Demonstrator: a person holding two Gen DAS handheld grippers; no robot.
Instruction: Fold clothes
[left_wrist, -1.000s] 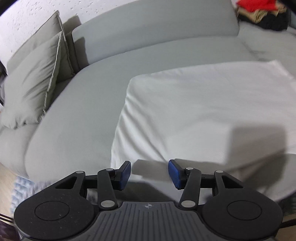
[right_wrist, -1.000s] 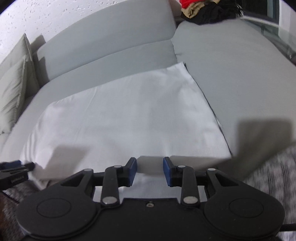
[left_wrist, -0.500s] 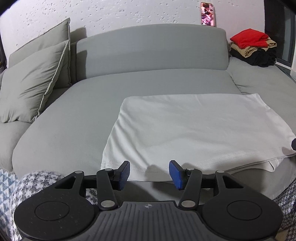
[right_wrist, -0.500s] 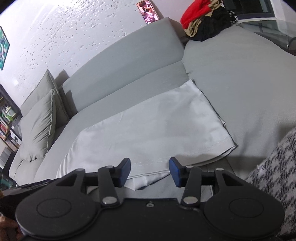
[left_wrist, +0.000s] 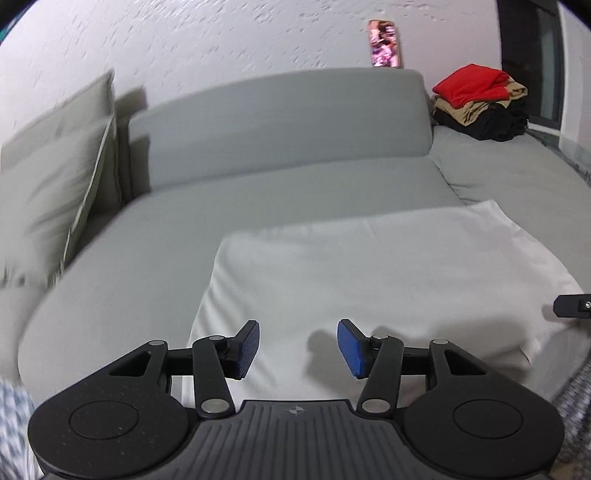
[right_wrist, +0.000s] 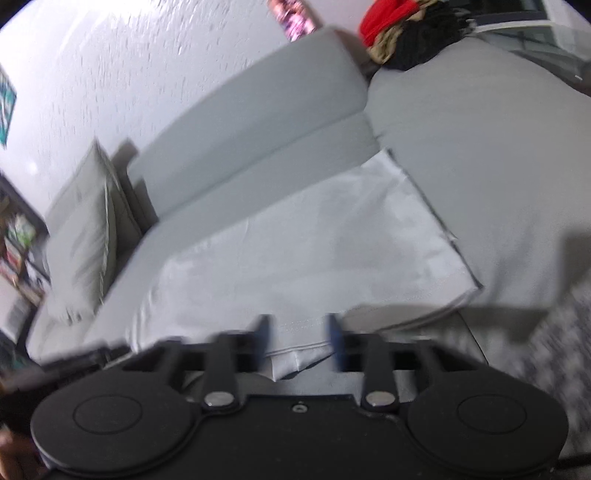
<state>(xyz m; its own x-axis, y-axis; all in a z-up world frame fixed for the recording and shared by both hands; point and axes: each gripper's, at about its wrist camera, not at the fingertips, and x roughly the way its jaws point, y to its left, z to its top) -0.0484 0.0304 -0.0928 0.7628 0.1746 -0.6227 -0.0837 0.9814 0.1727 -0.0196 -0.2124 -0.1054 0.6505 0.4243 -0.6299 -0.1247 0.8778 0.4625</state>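
Observation:
A white garment (left_wrist: 369, 273) lies flat and folded on the grey sofa seat (left_wrist: 129, 277). My left gripper (left_wrist: 298, 349) hovers over the garment's near left edge, jaws open, nothing between the blue pads. In the right wrist view the garment (right_wrist: 295, 251) stretches away, and its near hem hangs between the fingers of my right gripper (right_wrist: 299, 332). Those jaws are closing and blurred; a gap still shows on both sides of the cloth. The right gripper's tip (left_wrist: 570, 305) peeks in at the left wrist view's right edge.
A pile of red, tan and black clothes (left_wrist: 480, 103) sits on the sofa's far right corner. Grey pillows (left_wrist: 55, 195) lean at the left. A phone (left_wrist: 384, 43) stands on the backrest. A patterned rug (right_wrist: 546, 350) lies off the sofa's front edge.
Both cameras have tilted up, so the wall and backrest now show. My left gripper has come forward over the garment's edge. The right jaws widened, then narrowed around the hem.

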